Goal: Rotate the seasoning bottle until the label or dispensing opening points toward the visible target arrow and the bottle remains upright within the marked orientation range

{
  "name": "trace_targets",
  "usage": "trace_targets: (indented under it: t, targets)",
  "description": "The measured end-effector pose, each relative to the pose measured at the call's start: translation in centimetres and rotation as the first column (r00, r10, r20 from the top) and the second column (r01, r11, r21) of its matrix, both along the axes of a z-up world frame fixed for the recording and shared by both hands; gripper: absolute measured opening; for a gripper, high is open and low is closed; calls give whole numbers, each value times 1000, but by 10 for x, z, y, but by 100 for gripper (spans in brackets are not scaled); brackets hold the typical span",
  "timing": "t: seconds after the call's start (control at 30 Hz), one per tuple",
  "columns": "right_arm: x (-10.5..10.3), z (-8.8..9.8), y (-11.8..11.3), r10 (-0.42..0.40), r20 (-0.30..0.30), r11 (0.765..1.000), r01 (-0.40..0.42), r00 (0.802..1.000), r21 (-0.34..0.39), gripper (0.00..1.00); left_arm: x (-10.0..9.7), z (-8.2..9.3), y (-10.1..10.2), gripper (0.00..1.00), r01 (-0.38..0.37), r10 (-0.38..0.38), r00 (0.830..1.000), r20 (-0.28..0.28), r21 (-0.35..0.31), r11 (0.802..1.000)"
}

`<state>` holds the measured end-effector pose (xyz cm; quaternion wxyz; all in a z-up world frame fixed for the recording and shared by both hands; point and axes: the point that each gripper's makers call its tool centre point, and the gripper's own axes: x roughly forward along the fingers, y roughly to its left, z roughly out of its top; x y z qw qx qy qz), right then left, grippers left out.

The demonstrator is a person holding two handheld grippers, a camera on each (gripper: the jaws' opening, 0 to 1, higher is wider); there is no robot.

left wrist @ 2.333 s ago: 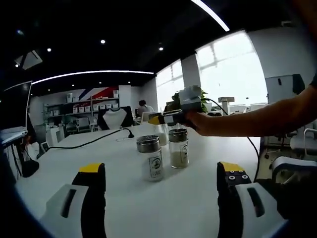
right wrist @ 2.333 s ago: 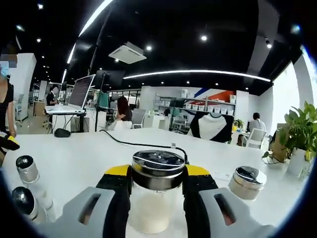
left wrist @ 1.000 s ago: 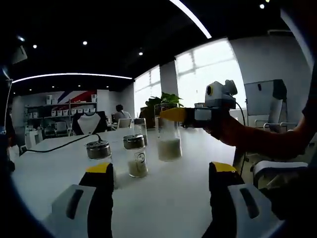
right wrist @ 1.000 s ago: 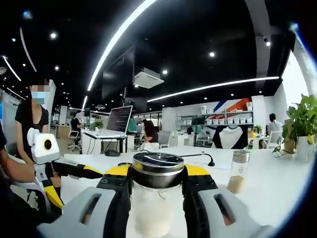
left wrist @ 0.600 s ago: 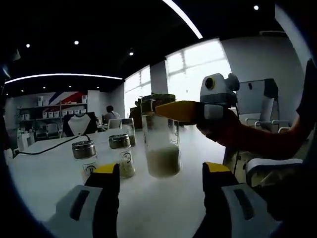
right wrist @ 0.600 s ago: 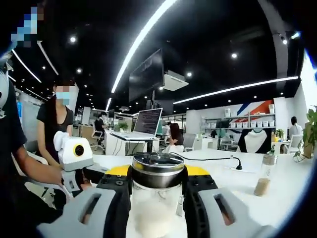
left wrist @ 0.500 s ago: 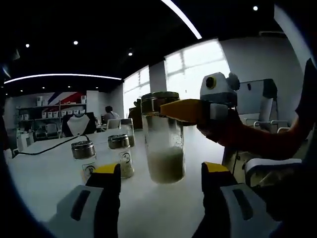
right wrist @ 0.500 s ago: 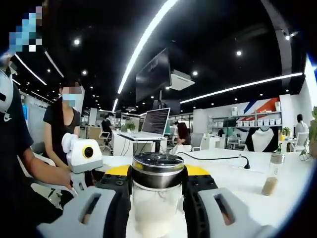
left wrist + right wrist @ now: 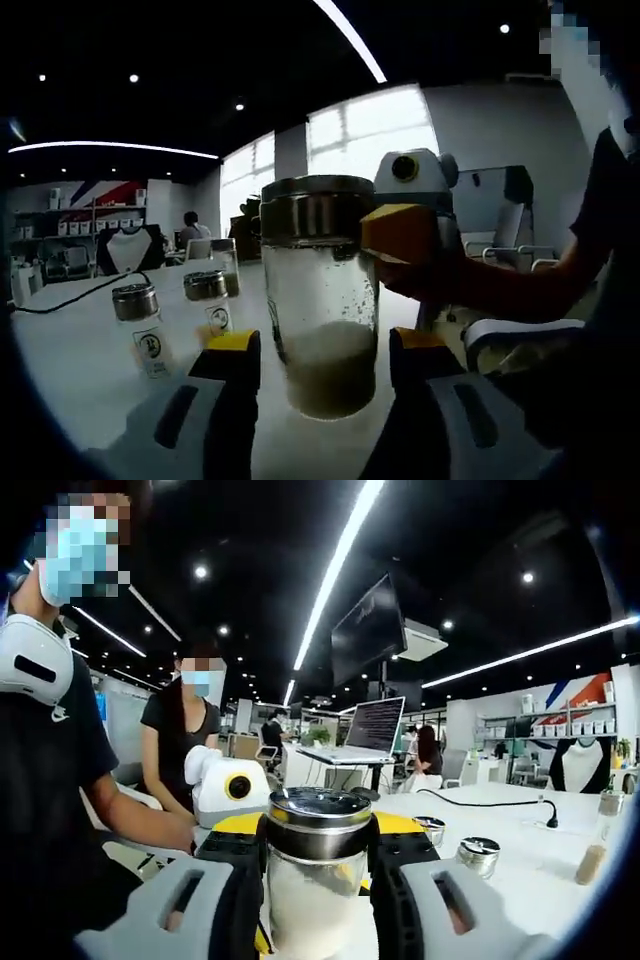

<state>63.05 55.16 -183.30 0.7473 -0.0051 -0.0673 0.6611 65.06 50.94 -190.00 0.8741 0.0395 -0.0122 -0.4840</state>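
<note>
Your seasoning bottle [image 9: 322, 300] is upright, clear glass with a shiny metal cap, pale granules filling its lower part. It's lifted above the white table. From your right gripper view it [image 9: 318, 870] sits clamped at the neck.

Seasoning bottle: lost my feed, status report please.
Right hand-held gripper shut on seasoning bottle, upright, off the table. Left hand-held gripper open around it. No target arrow seen.

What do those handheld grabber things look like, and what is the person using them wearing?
Each gripper has two black jaws with yellow tips set in pale grey housings: the left gripper and the right gripper. The right one's body is white. The person wears a black short-sleeved shirt.
</note>
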Motion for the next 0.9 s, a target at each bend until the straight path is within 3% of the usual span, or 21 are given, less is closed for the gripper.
trace_targets:
  t: [0.07,0.1,0.23,0.3,0.37,0.47,0.57,0.63,0.73,0.9]
  targets:
    - [-4,1,2,24,-19,1000,-23,1000,16,38,-2,0,-1,47,2,-2,1000,12,1,1000]
    - [-5,1,2,18,-9,1000,-18,1000,22,38,-3,3,-1,46,3,-3,1000,9,-22,1000]
    - [-3,3,3,-8,-16,998,9,1000,57,38,-3,4,1,45,-21,21,1000,12,-8,1000]
    - [0,2,4,-46,-12,997,47,999,61,38,2,2,6,45,-80,79,997,14,23,997]
    - [3,1,6,-84,3,995,84,996,60,38,10,1,11,44,-158,155,986,57,55,986]
    - [10,2,7,-157,-18,984,158,987,88,37,15,3,15,44,-210,209,977,51,32,977]
    - [18,1,9,-227,-37,967,229,973,112,37,22,4,25,44,-296,295,954,46,19,955]
    - [24,-5,13,-286,-36,954,288,957,86,38,26,1,31,44,-361,357,931,70,55,931]
    - [32,-8,19,-363,15,930,362,932,62,40,29,0,35,44,-400,394,915,87,62,914]
    - [37,-9,26,-431,-19,900,431,902,63,42,30,3,43,44,-462,453,883,121,61,885]
